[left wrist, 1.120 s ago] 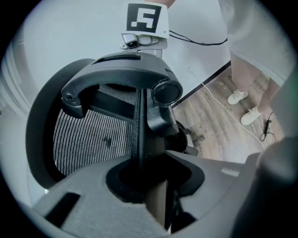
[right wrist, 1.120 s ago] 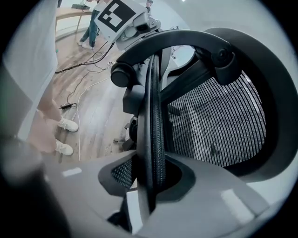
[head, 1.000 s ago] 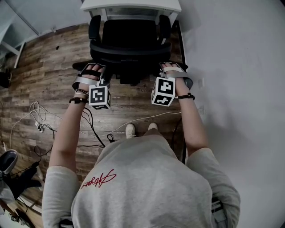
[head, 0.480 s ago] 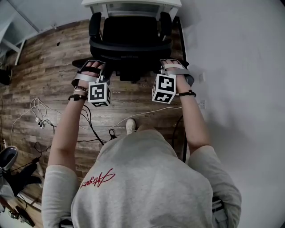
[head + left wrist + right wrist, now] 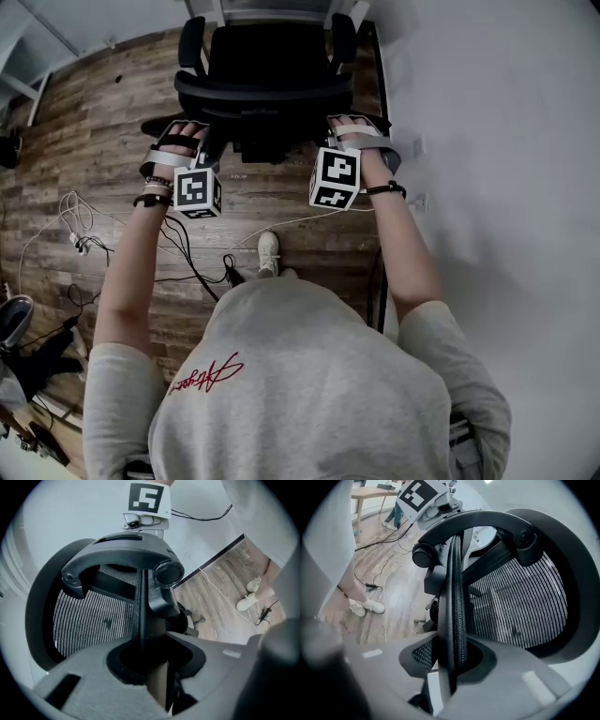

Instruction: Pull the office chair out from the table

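Floor: the wood floor (image 5: 84,141) is showing long brown planks.
Wall: a plain white wall (image 5: 497,141) is standing along one side.
Wires: thin cables (image 5: 80,244) are lying loose on the planks.

The chair (image 5: 267,80) fills the upper middle of the frame, with what may be the table (image 5: 281,9) at the top edge behind it. The left gripper (image 5: 212,142) is on the left rim of its back, the right gripper (image 5: 328,137) on the right rim. Cables (image 5: 84,239) lie on the floor (image 5: 94,141) at left; a wall (image 5: 497,141) fills the right.
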{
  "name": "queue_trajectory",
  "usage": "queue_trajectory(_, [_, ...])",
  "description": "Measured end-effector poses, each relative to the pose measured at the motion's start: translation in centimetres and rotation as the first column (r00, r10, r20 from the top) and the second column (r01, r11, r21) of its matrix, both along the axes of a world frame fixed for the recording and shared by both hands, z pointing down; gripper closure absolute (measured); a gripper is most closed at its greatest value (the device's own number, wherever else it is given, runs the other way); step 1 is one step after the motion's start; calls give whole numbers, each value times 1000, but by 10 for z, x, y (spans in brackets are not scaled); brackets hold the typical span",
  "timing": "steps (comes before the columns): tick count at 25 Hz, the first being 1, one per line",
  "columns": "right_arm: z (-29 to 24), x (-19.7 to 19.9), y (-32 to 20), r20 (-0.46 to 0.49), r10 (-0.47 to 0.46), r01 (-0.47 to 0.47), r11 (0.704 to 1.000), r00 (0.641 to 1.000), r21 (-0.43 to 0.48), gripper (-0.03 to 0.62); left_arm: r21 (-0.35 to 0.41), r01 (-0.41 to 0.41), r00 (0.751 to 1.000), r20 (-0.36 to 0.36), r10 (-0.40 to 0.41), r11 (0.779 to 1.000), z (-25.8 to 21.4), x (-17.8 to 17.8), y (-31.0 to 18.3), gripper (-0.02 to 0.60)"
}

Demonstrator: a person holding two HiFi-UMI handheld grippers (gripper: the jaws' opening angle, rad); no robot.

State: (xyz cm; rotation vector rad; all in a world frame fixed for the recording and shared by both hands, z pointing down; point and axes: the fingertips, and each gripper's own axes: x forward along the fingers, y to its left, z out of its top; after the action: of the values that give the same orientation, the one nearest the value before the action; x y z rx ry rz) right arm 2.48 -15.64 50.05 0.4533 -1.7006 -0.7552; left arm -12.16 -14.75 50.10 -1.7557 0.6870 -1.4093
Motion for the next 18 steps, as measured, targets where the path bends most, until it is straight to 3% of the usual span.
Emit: queue_trajectory(18, [1, 8, 55, -3, -3, 3, 1000, 1000, -12, 500, 7, 6, 1000, 0, -6, 1000, 0, 8, 56, 476])
